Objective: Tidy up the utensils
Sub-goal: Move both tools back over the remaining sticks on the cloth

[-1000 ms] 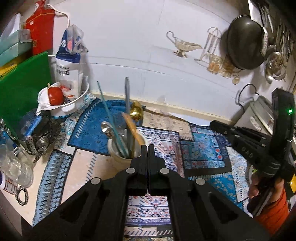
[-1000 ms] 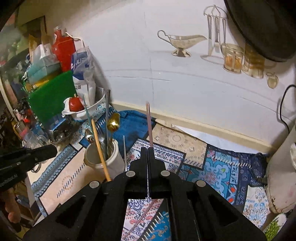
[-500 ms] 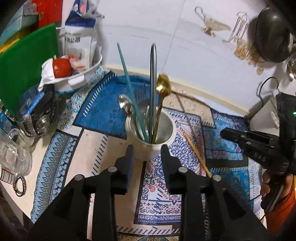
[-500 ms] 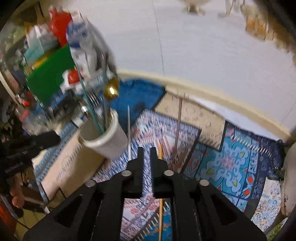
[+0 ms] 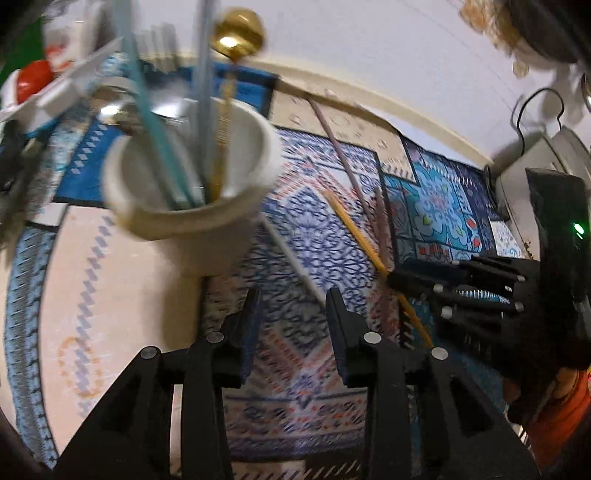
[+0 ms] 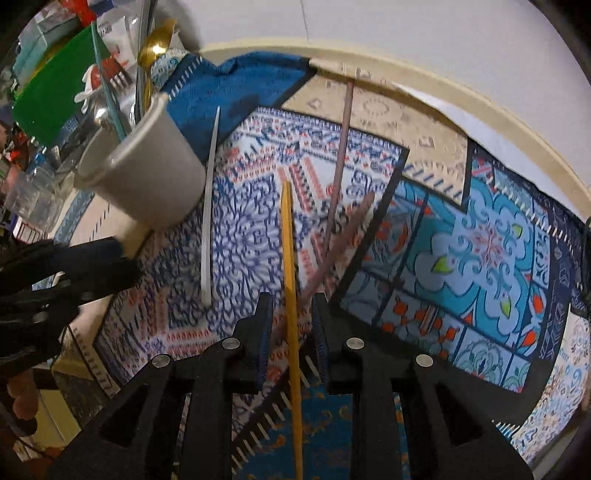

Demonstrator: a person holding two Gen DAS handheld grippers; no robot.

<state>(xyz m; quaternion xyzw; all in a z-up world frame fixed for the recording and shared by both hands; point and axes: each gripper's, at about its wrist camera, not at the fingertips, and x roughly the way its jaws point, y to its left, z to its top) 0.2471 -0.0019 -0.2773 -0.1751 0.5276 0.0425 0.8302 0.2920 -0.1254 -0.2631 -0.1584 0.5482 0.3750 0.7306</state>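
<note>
1. A white cup (image 5: 192, 192) stands at the left of the patterned mat (image 5: 295, 354), holding a gold spoon (image 5: 236, 33), a teal stick (image 5: 155, 122) and other upright utensils.
2. The left gripper (image 5: 291, 306) hovers low beside the cup, its jaws spread wide and gripping nothing.
3. Four sticks lie loose on the mat: a white one (image 6: 209, 206) just beside the cup, a yellow one (image 6: 290, 280), and two mauve ones (image 6: 340, 162), the shorter (image 6: 343, 240) blurred.
4. The right gripper (image 6: 291, 310) hangs over the near part of the yellow stick, jaws apart on either side of it, not closed.
</note>
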